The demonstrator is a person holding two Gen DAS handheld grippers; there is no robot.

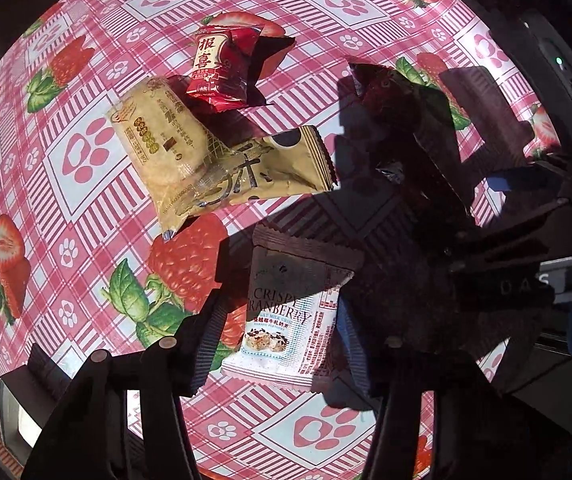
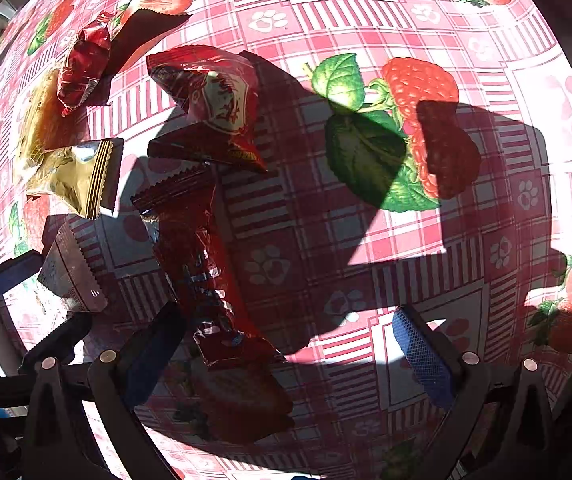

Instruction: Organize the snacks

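Observation:
A white packet printed "Crispy Cranberry" (image 1: 286, 320) lies on the pink checked strawberry tablecloth (image 1: 86, 208), half in shadow. My left gripper (image 1: 280, 336) points straight down over it, one pad against each long edge, shut on it. In the right wrist view the same packet (image 2: 72, 276) sits at the far left between those fingers (image 2: 10, 272). My right gripper (image 2: 286, 356) hangs open and wide above the cloth. A long red packet (image 2: 202, 272) lies beside its left finger (image 2: 154, 352), untouched.
Beyond the left gripper lie a pale yellow packet (image 1: 162, 140), a gold packet (image 1: 278, 164) and a red packet with Chinese characters (image 1: 218, 68). Another red packet (image 2: 214, 108) lies beyond the long one. Hard shadows cross the cloth (image 2: 366, 20). The table's dark edge curves at right (image 1: 566, 92).

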